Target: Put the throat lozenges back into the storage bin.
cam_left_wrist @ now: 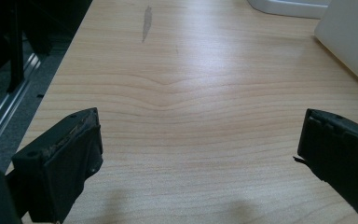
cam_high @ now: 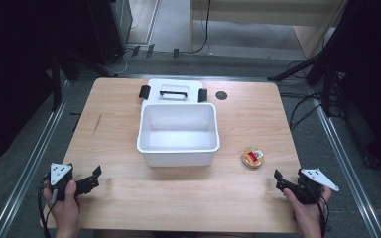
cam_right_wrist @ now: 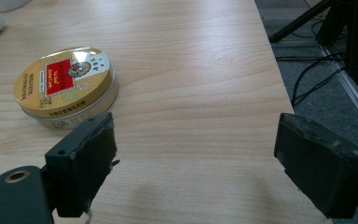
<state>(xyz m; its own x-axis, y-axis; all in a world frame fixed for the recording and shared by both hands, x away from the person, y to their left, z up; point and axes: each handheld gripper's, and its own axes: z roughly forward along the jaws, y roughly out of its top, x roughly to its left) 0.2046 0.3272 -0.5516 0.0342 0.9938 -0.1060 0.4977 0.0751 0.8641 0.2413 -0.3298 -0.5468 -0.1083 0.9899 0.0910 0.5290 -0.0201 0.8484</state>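
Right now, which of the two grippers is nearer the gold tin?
The right gripper. The gold tin lies just ahead of its left jaw, right of the white bin; the left gripper sits at the table's opposite corner.

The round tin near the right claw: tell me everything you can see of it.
The tin is a low, round, gold-coloured container, metal by its shine, with its lid on. The lid bears a red panel, a white patch and small print too fine to read; more print runs round the side wall. It lies flat on the table, right of the white bin and apart from it. The right claw is open and not touching it.
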